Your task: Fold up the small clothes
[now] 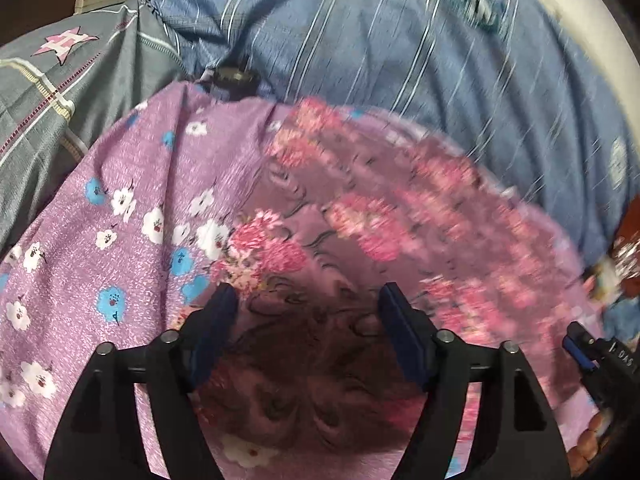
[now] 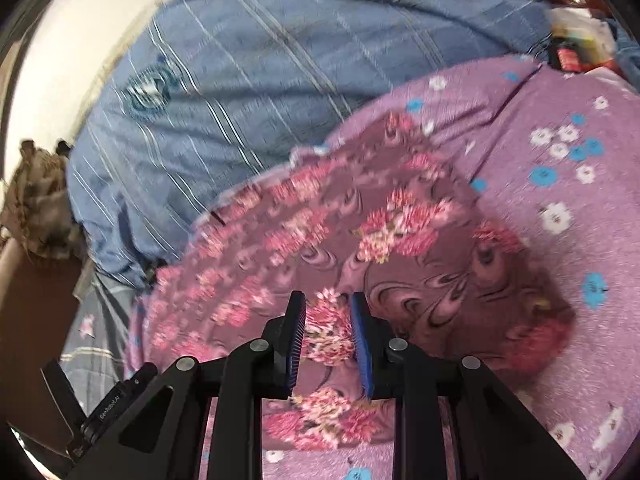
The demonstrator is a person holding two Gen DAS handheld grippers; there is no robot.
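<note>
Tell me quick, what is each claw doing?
Left claw: open, holding nothing, over the pink-flowered cloth.
Right claw: partly closed around a fold of that cloth; a firm grip cannot be told.

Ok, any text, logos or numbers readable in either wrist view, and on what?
"H": pink star patch on the grey bedding.
"GenRobot.AI": left gripper body, low left in the right wrist view.
"DAS", cut off by the frame edge: right gripper body, at the left wrist view's edge.
Red packet: blurred, unreadable.
</note>
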